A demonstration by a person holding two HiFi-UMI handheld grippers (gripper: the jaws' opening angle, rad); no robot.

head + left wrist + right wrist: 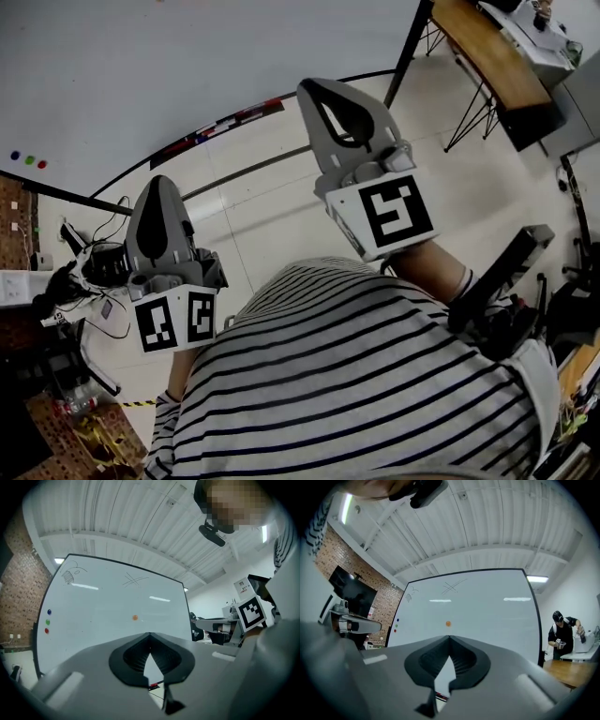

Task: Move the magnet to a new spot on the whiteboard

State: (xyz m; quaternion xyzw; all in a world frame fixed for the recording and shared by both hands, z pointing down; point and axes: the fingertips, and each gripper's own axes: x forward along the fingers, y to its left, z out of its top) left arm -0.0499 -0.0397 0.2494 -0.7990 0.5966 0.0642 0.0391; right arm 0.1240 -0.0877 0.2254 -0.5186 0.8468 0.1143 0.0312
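1. The right gripper [449, 638] has its jaws together, with nothing in them.
2. The left gripper [150, 634] is closed and empty too.
3. The orange magnet [448, 624] sits mid-frame on the whiteboard [497, 620], away from both grippers.

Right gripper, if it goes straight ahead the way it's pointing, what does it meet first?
Most likely the whiteboard, with nothing visible in between. The right gripper, jaws shut and empty, aims near the orange magnet, though depth is hard to judge.
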